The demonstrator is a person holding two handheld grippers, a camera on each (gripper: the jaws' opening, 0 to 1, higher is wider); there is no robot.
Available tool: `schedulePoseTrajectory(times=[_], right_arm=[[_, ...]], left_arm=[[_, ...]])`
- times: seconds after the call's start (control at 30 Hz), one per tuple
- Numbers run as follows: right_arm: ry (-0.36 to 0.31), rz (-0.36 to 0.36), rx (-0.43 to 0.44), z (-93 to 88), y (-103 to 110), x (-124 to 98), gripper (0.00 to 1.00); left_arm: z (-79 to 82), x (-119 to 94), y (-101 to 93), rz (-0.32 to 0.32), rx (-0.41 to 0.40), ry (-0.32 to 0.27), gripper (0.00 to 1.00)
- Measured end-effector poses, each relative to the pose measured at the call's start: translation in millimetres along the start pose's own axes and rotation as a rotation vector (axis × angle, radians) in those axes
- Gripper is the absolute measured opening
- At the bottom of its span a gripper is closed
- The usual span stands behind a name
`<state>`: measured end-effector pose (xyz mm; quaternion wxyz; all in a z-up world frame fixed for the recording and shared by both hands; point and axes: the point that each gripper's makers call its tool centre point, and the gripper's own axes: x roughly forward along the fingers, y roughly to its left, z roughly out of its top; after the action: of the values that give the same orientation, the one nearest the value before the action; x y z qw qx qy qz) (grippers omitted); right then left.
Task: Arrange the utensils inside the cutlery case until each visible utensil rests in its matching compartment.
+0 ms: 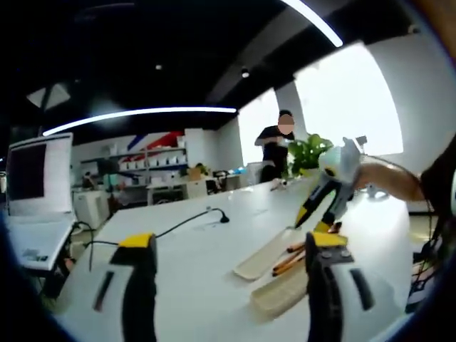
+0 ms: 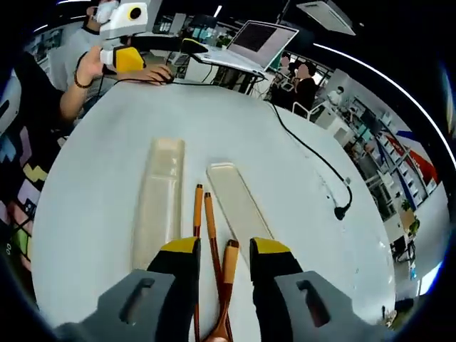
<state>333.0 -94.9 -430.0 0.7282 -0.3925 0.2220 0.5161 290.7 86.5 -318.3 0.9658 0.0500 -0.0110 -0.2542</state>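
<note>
Two pale, long cutlery case trays lie on the white table (image 2: 92,178): one tray (image 2: 160,199) to the left and a second tray (image 2: 235,196) to the right. Two brown chopsticks (image 2: 202,217) and a wooden spoon (image 2: 229,267) lie on the table between them. My right gripper (image 2: 225,249) hangs open just above these utensils, a jaw on either side. The left gripper (image 2: 142,53) is held in a hand at the far table edge. From there, my left gripper (image 1: 231,246) is open and empty, facing the right gripper (image 1: 317,217), the trays (image 1: 263,258) and the chopsticks (image 1: 288,261).
A black cable (image 2: 313,153) runs across the table to a plug end (image 2: 342,211). A laptop (image 2: 258,43) sits beyond the far edge, and a monitor (image 1: 35,174) stands on a side desk. A person (image 1: 276,142) stands by a plant (image 1: 308,153). A sleeve (image 2: 21,142) is at the left.
</note>
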Motion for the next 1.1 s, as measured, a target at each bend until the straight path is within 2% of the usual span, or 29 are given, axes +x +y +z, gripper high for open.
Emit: schedulePoseTrajectory(times=[0.2, 0.37, 0.57, 0.67, 0.93, 1.1], right_arm=[[0.056, 0.021, -0.029, -11.2, 0, 10, 0.24], [0.062, 0.036, -0.048, -9.6, 1, 17, 0.20], [0.106, 0.052, -0.099, -12.3, 0, 21, 0.16], [0.119, 0.076, -0.088, -15.0, 0, 22, 0.12], [0.150, 0.129, -0.115, -20.4, 8, 31, 0.12], [0.161, 0.162, -0.106, -20.9, 7, 33, 0.05]], left_arm=[[1.3, -2, 3.5, 0.011, -0.002, -0.003, 0.90], [0.2, -2, 4.0, 0.014, 0.000, 0.004, 0.90], [-2.2, -1, 3.6, 0.013, 0.005, 0.016, 0.89], [-3.9, -1, 4.1, 0.014, 0.011, 0.024, 0.89], [-6.9, 0, 3.2, 0.009, 0.003, 0.033, 0.88], [-7.3, 1, 4.6, 0.013, 0.003, 0.034, 0.88]])
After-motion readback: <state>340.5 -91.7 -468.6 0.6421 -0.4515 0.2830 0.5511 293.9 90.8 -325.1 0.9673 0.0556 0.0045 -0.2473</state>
